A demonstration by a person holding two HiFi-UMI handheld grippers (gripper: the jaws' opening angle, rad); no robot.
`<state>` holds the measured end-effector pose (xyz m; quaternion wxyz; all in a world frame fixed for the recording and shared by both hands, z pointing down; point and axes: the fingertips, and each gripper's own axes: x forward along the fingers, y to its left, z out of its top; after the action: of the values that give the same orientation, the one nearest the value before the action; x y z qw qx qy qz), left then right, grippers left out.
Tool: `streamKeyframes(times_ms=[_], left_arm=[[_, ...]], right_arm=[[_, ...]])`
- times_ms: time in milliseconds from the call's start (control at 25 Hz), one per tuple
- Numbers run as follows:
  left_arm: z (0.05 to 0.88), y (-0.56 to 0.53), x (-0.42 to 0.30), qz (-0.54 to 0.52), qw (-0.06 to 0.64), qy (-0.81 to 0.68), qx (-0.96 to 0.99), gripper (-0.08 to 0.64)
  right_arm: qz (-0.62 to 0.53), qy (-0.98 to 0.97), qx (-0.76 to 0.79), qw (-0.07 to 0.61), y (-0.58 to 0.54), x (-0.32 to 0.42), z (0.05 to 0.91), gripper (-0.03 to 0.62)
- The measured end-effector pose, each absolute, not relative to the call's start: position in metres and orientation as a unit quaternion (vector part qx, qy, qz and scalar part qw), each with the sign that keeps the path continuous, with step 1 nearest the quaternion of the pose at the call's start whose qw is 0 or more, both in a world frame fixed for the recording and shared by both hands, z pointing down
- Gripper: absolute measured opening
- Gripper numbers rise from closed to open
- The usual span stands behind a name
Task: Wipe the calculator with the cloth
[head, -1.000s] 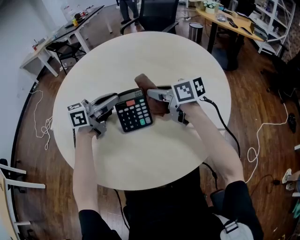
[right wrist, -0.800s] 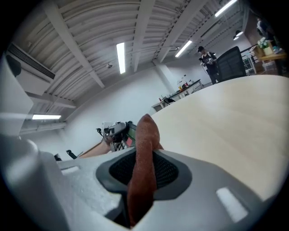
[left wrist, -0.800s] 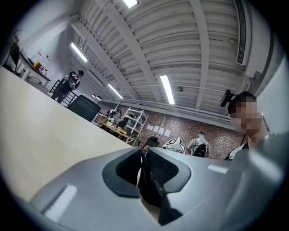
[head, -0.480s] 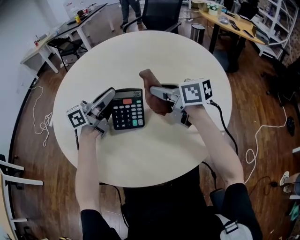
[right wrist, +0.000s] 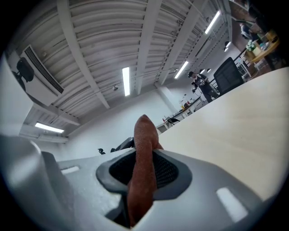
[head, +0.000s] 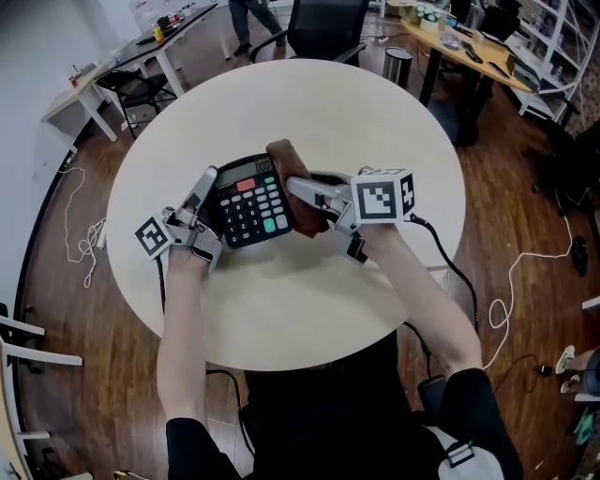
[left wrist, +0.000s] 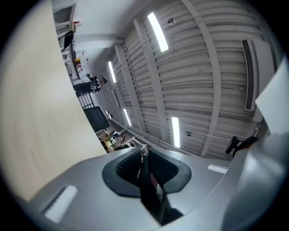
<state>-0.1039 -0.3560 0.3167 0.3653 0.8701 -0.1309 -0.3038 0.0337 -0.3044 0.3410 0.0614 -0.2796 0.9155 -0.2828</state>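
A black calculator (head: 246, 202) with a red and a green key is tipped up off the round cream table (head: 309, 103). My left gripper (head: 208, 193) is shut on its left edge. In the left gripper view that edge shows as a thin dark slab (left wrist: 150, 191) between the jaws of the left gripper (left wrist: 145, 178). My right gripper (head: 302, 193) is shut on a brown cloth (head: 289, 169), which rests against the calculator's right side. The right gripper view shows the cloth (right wrist: 145, 149) standing up from the jaws of the right gripper (right wrist: 143, 180).
A black office chair (head: 323, 28) and a metal bin (head: 396, 62) stand beyond the table's far edge. Desks (head: 469, 47) line the back. Cables (head: 525, 272) lie on the wooden floor to both sides.
The left gripper has tipped the calculator up from lying flat and rolled. The right gripper has brought the cloth back left against the calculator's right side.
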Motion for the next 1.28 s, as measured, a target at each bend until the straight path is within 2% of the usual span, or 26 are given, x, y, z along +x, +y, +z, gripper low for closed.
streamKeyframes(times_ms=[200, 320, 520, 640, 1040, 1160, 1280], left_arm=[[0.315, -0.359, -0.108, -0.34, 0.378, -0.136, 0.85, 0.054], [0.311, -0.358, -0.111, -0.351, 0.38, -0.125, 0.847, 0.054], [0.308, -0.348, -0.111, -0.367, 0.389, -0.105, 0.838, 0.054], [0.306, -0.348, -0.107, -0.38, 0.389, -0.108, 0.832, 0.054], [0.318, -0.363, -0.123, -0.404, 0.398, -0.156, 0.809, 0.054], [0.317, -0.358, -0.124, -0.417, 0.396, -0.155, 0.804, 0.054], [0.314, -0.358, -0.128, -0.434, 0.394, -0.161, 0.794, 0.055]], right_arm=[[-0.32, 0.922, -0.215, 0.046, -0.261, 0.025, 0.354, 0.098], [-0.302, 0.93, -0.206, 0.04, -0.25, 0.031, 0.349, 0.098], [-0.213, 0.929, -0.288, 0.097, -0.306, 0.05, 0.305, 0.098], [-0.187, 0.938, -0.282, 0.078, -0.318, 0.036, 0.297, 0.098], [-0.223, 0.957, -0.184, 0.041, -0.236, 0.018, 0.331, 0.098], [-0.204, 0.965, -0.166, 0.01, -0.206, 0.023, 0.344, 0.098], [-0.166, 0.968, -0.186, 0.006, -0.201, 0.022, 0.338, 0.098]])
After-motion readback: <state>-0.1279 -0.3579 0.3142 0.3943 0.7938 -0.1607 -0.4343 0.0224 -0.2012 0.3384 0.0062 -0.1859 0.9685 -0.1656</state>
